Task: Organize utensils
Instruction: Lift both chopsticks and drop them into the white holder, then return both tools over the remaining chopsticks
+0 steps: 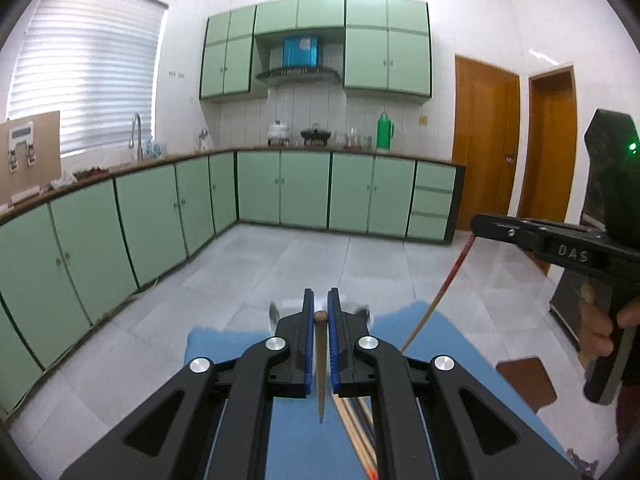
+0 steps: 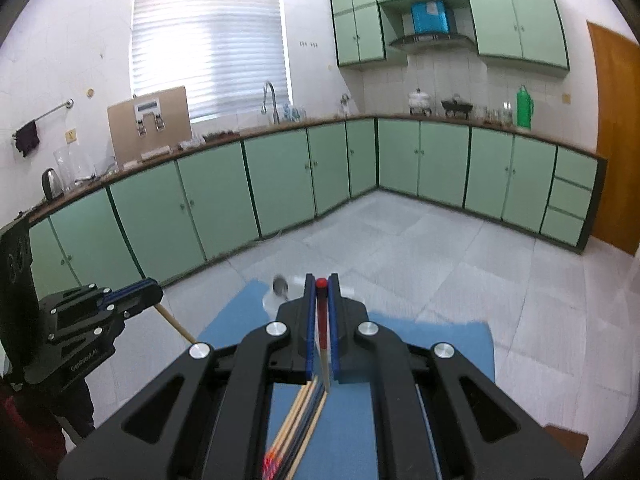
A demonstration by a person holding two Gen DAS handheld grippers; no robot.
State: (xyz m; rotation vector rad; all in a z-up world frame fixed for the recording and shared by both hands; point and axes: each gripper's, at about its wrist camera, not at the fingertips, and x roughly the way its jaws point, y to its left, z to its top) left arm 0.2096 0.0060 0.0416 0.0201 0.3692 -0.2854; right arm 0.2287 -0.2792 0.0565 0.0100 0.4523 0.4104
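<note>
My left gripper [image 1: 320, 300] is shut on a brown wooden chopstick [image 1: 321, 368], held upright with its point hanging down. The right gripper [image 2: 321, 280] is shut on a red-topped chopstick [image 2: 322, 344] in the same way. Each gripper shows in the other's view: the right gripper [image 1: 477, 225] with its red chopstick [image 1: 436, 296] hanging slantwise, the left gripper [image 2: 154, 289] with a pale stick [image 2: 176, 325] below it. Both are raised above a blue mat [image 1: 224, 348] [image 2: 432, 344]. Several more chopsticks [image 1: 356, 428] [image 2: 300, 420] lie bundled on the mat under the grippers.
A blurred metal spoon [image 2: 281, 286] lies at the mat's far edge on something pale. A brown table corner [image 1: 528, 380] shows beside the mat. Beyond are a tiled floor, green cabinets [image 1: 160, 216] and wooden doors [image 1: 486, 148]. A hand [image 1: 600, 328] grips the right tool's handle.
</note>
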